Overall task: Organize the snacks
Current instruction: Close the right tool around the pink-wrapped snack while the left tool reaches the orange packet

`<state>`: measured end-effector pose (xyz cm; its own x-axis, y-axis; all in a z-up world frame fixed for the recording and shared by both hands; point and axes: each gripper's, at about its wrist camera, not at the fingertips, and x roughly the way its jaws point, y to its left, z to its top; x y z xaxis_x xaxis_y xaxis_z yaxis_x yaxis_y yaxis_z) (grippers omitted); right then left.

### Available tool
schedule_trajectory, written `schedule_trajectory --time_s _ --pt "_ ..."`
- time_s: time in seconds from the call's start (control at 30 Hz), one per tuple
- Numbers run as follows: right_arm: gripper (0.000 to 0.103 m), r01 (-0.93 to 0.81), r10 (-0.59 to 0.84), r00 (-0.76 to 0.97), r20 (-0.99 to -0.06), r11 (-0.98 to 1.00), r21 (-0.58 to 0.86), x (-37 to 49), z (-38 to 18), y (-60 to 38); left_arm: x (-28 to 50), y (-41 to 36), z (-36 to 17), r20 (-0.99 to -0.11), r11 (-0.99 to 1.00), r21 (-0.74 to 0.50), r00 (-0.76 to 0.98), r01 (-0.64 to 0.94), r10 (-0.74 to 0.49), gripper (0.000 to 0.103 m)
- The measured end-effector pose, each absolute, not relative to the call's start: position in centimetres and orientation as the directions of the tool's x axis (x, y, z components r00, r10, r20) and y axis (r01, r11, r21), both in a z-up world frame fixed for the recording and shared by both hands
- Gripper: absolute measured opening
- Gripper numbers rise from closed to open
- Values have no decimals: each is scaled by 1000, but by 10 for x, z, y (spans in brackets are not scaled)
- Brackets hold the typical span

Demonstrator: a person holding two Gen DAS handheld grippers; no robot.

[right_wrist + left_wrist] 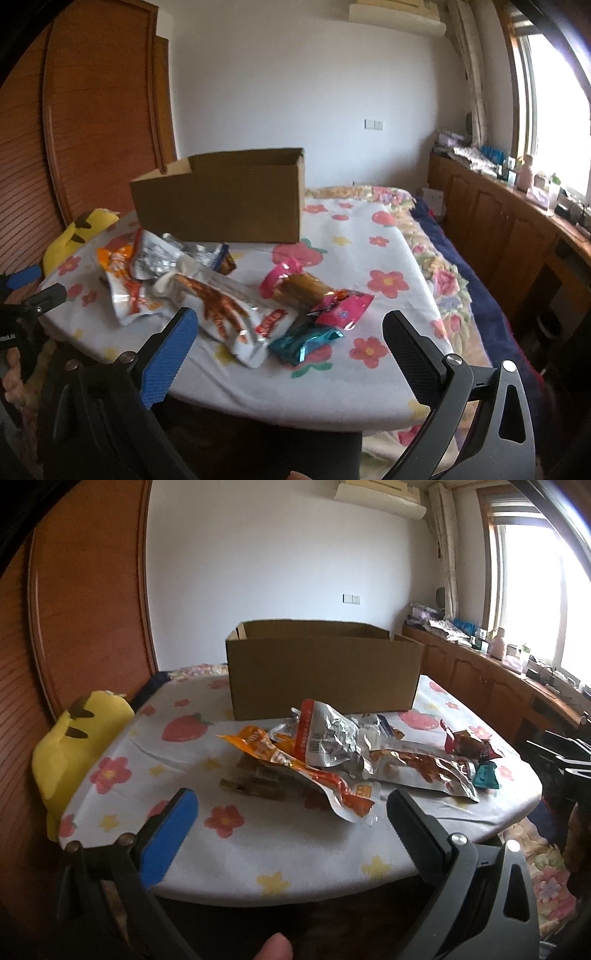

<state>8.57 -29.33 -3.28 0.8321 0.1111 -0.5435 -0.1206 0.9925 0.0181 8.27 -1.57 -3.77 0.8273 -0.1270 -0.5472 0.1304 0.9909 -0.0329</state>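
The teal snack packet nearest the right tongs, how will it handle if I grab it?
The teal packet looks small and puffy, so probably light. Its glossy, crinkled wrapper may slip or crumple. Lying flat, it is unlikely to roll.

Black two-finger left gripper [291, 805]: blue ribbed pad at 9 o'clock, black ribbed pad at 3, silver screws at the pivots, bare thumb tip at 6. Right gripper [290, 328] identical: blue pad, black pad, silver screws, slotted black arms.
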Motion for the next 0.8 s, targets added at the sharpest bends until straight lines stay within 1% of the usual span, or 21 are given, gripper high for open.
schedule_trajectory --time_s 0.13,0.27,0.37,0.43,0.53,0.67,0.8 --pt "98 -166 154 809 -568 986 31 109 -38 -305 101 -16 -45 -576 990 -58 806 126 -137 102" --pt "94 -233 201 758 -620 972 30 138 -45 -312 117 -15 -51 -599 989 -85 786 124 -151 102" --pt "90 -299 246 705 -665 954 36 160 -52 -313 126 -17 -55 -611 990 -78 779 120 -143 102" --pt "85 -339 264 670 -694 940 31 171 -56 -310 133 -19 -56 -619 990 -79 772 120 -143 102" --pt "78 -373 264 641 -721 928 8 187 -63 -307 144 -20 -60 -636 988 -92 756 126 -155 102" --pt "74 -399 266 602 -753 917 6 206 -69 -308 158 -18 -64 -654 986 -112 738 123 -167 102" --pt "69 -433 267 567 -779 901 -6 217 -75 -308 169 -15 -68 -665 984 -140 725 114 -179 102"
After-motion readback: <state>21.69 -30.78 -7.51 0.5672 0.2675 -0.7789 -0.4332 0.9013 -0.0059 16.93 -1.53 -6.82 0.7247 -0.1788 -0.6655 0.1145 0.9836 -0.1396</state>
